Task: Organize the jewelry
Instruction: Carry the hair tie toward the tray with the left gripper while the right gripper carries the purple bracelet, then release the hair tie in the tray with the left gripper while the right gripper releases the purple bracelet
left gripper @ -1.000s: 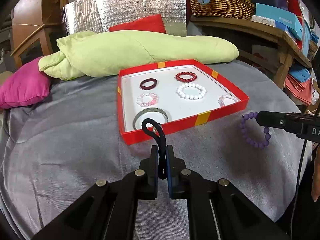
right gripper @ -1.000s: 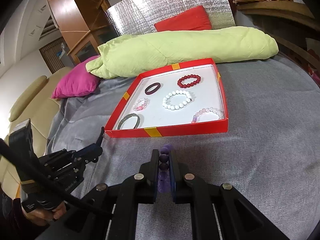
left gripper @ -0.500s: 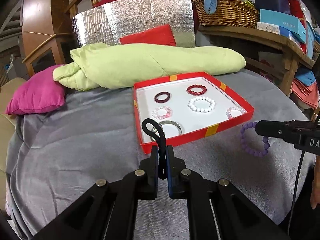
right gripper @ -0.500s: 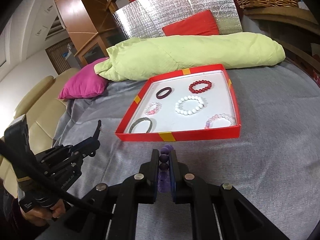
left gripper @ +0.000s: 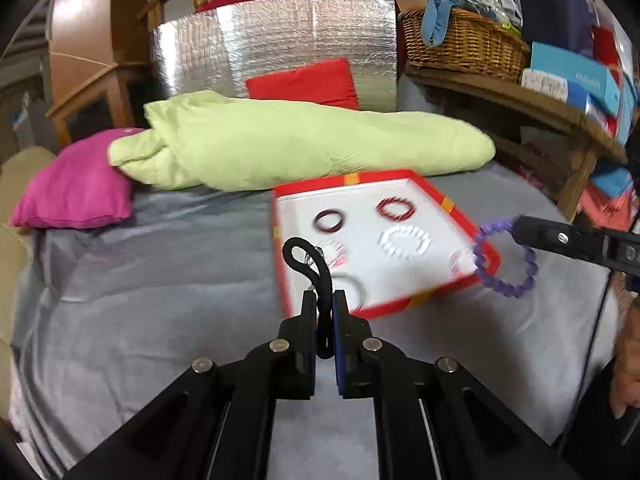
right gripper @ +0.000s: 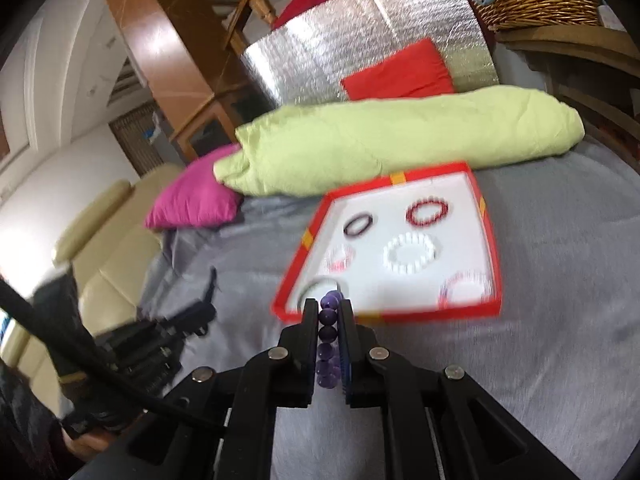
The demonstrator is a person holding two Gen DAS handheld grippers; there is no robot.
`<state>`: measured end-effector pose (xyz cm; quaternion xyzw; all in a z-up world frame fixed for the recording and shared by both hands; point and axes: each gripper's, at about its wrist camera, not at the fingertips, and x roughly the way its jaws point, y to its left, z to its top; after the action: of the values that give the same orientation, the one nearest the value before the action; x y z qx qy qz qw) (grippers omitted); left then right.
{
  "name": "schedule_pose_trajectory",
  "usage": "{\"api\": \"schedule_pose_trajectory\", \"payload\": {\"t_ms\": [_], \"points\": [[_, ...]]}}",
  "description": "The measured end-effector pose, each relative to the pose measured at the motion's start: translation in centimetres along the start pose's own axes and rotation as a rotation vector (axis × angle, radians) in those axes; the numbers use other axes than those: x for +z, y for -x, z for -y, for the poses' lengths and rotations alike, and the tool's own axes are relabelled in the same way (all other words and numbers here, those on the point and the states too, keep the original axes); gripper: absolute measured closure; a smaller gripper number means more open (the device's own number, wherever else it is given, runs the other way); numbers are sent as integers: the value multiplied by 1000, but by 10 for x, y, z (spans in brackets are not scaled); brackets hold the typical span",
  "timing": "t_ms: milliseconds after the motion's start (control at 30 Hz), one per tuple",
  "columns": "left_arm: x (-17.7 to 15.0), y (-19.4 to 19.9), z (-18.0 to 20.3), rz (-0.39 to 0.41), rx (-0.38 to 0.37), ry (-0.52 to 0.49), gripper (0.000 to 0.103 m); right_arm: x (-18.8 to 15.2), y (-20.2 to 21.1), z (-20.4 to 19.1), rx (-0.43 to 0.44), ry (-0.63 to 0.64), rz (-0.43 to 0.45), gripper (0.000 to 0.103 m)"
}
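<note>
My left gripper point(left gripper: 325, 300) is shut on a black hair tie point(left gripper: 310, 260) and holds it above the grey cloth, just in front of the red tray point(left gripper: 384, 308). My right gripper point(right gripper: 329, 308) is shut on a purple bead bracelet point(right gripper: 328, 336), which hangs over the tray's right corner in the left wrist view point(left gripper: 505, 258). The white-floored tray point(right gripper: 490, 240) holds a red bead bracelet point(right gripper: 427, 211), a dark ring point(right gripper: 359, 225), a white bead bracelet point(right gripper: 410, 256) and several more.
A green rolled quilt point(left gripper: 296, 148) lies behind the tray, a magenta pillow point(left gripper: 76, 188) at the left. A wooden shelf with a wicker basket point(left gripper: 460, 44) stands at the right. A cream sofa point(right gripper: 100, 248) is to the left of the grey cloth point(left gripper: 160, 300).
Both grippers have risen and drawn back, so the tray looks farther and smaller. The purple bracelet now hangs over the tray's right corner. Both views are blurred by motion.
</note>
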<state>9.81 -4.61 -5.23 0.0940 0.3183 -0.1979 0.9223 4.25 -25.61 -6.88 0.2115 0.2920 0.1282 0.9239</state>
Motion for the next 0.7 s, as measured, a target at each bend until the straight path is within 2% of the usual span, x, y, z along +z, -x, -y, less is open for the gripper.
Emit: {"api": "schedule_pose_trajectory", "payload": {"t_ms": [100,200,267,367,500,533,567,600,633,700], "points": [[25,-18,6,8,-69,11,96,33,-9,10,-11,-17,28,92],[38,-50,12,-31,-147,39,96,56,-31,25,-38,-42,26,92],[39,-78,17,-82,-227,57,96,68,-55,46,-52,-91,1,92],[33,-110,29,-153,-248,47,95,74,-82,75,-90,-143,-28,92],[24,-135,47,-241,-249,-5,93,77,-115,114,-133,-229,-80,91],[22,-138,49,-261,-252,-15,90,77,-121,118,-138,-238,-94,89],[20,-140,49,-271,-253,-17,82,76,-126,121,-141,-246,-107,89],[19,-140,48,-279,-251,-17,69,75,-130,124,-146,-254,-119,89],[18,-138,47,-273,-238,-12,62,74,-134,124,-154,-255,-135,89],[18,-131,43,-249,-218,-2,56,76,-133,119,-185,-224,-132,69]]}}
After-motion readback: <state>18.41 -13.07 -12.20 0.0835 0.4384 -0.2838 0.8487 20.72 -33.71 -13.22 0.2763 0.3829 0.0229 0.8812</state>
